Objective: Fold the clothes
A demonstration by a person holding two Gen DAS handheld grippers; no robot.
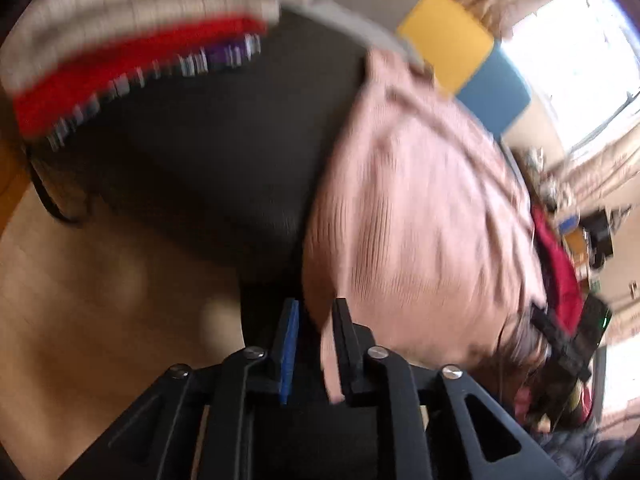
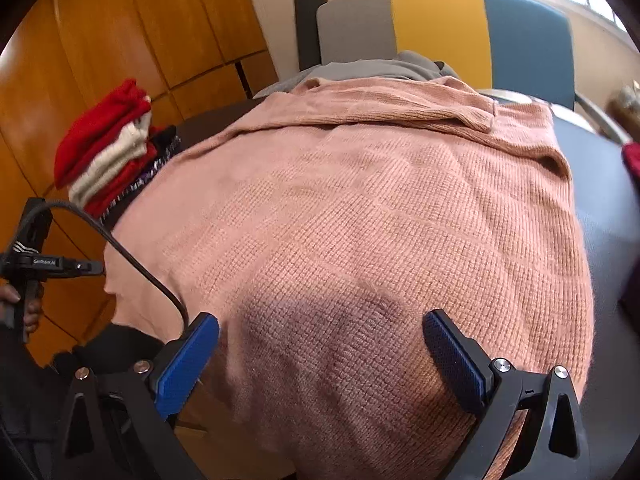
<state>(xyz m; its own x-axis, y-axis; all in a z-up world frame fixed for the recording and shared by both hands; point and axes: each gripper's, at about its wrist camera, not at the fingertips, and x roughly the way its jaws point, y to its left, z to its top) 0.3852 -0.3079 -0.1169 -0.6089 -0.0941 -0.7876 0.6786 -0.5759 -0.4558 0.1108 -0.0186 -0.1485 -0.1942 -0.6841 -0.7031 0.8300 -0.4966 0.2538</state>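
**knitfan:** So where's the pink sweater [image 2: 380,208] at here? From the right wrist view it's spread flat over the dark table [image 2: 600,184], front hem hanging off the near edge, one sleeve folded across the top by the collar.

**tabletop_tom:** Yep. The right gripper [image 2: 320,344] hovers over that near hem with its blue pads [image 2: 188,360] spread wide, nothing between them. Can't tell if the tips touch the knit.

**knitfan:** And the left gripper [image 1: 314,336]?

**tabletop_tom:** Its view is blurry, but the fingers stand close together with a bit of the pink knit pinched between them, right at the sweater's edge. The right wrist view shows a hand [image 2: 24,308] on the left tool's handle, off the table's left side, cable looping over the sweater.

**knitfan:** The folded stack [image 2: 108,156] on the left?

**tabletop_tom:** Red and cream knits piled on something dark with a purple pattern, sitting on the table just beside the sweater. Behind it all there's a grey garment [image 2: 380,68] under the collar end, and a chair [image 2: 440,28] with grey, yellow and blue panels.
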